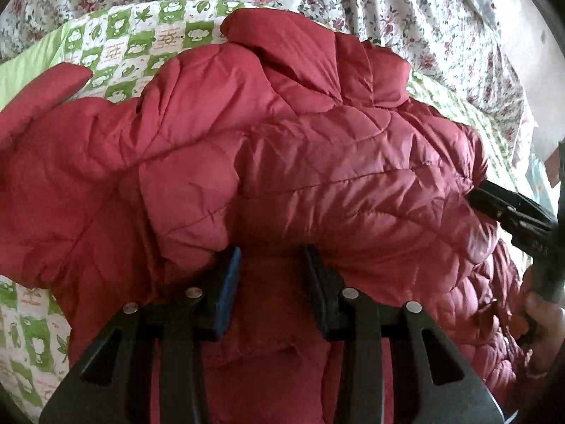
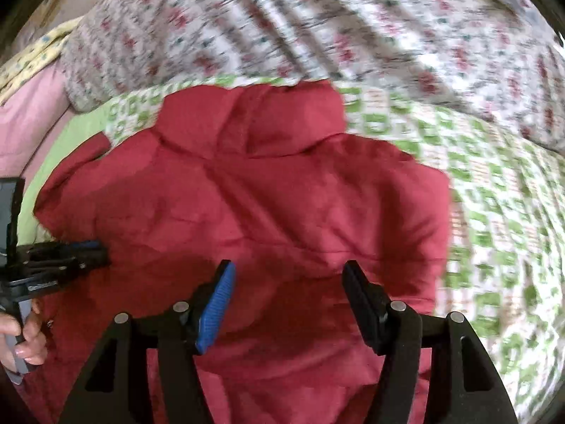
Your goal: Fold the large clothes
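Note:
A red quilted puffer jacket point(image 1: 282, 162) lies spread on a green-and-white patterned sheet point(image 1: 123, 49). My left gripper point(image 1: 272, 258) is pressed into the jacket's near edge, its jaws a moderate way apart with red fabric bunched between them. In the right wrist view the jacket point(image 2: 265, 194) lies flat with its hood at the far end. My right gripper point(image 2: 287, 275) hovers over the jacket's near part with jaws wide apart and nothing in them. The left gripper point(image 2: 70, 251) shows at the jacket's left edge; the right gripper point(image 1: 508, 208) shows at the right edge in the left wrist view.
A floral quilt point(image 1: 353, 0) lies bunched behind the jacket and it also fills the far side of the right wrist view point(image 2: 317, 28). A pink cloth point(image 2: 28, 116) and a yellow cloth point(image 2: 42, 49) lie at the far left.

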Action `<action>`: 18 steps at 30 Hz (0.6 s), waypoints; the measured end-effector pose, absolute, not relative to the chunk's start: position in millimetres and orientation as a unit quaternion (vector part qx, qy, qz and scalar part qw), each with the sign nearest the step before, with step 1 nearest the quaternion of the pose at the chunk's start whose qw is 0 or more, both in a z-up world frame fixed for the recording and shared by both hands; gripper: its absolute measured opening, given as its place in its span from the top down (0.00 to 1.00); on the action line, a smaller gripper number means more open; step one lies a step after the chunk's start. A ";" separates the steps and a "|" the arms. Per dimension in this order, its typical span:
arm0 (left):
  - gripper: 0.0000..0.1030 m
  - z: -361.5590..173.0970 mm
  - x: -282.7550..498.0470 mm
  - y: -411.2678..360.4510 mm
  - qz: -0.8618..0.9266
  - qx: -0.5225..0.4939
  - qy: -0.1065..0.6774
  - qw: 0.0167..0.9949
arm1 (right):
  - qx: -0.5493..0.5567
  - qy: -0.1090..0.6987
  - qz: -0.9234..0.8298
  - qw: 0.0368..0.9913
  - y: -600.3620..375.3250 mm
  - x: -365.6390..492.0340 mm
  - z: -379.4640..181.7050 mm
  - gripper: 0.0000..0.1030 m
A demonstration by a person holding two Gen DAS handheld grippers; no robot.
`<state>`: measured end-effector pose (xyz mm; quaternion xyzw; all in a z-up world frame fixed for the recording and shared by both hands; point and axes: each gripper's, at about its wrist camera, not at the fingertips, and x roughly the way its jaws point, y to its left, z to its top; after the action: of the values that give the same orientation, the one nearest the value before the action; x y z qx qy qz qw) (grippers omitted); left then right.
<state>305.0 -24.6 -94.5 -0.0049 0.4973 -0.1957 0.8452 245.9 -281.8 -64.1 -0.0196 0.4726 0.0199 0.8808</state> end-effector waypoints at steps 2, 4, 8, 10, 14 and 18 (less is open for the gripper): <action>0.66 -95.2 304.3 -25.6 -0.192 0.002 0.495 0.847 | -0.052 0.495 0.016 0.867 -270.3 252.9 -80.0 0.35; 0.66 -96.6 302.8 -25.0 -0.192 0.003 0.492 0.849 | -0.079 0.513 0.011 0.855 -267.1 257.2 -101.3 0.33; 0.66 -100.1 299.8 -24.5 -0.191 0.009 0.484 0.854 | -0.069 0.520 0.011 0.851 -272.9 260.8 -111.1 0.32; 0.66 -99.4 299.5 -24.8 -0.190 0.011 0.484 0.854 | -0.069 0.520 0.012 0.851 -273.9 259.9 -111.2 0.32; 0.66 -95.0 298.9 -17.9 -0.201 -0.011 0.483 0.852 | -0.060 0.523 0.013 0.850 -275.8 260.4 -109.7 0.31; 0.66 -81.5 291.5 -0.8 -0.215 -0.044 0.482 0.848 | -0.029 0.517 0.020 0.855 -280.7 257.3 -97.8 0.31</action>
<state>291.5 -0.8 -81.5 -0.0441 0.4820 -0.2146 0.8483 257.3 -280.7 -97.8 -0.0290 0.5175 0.0199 0.8550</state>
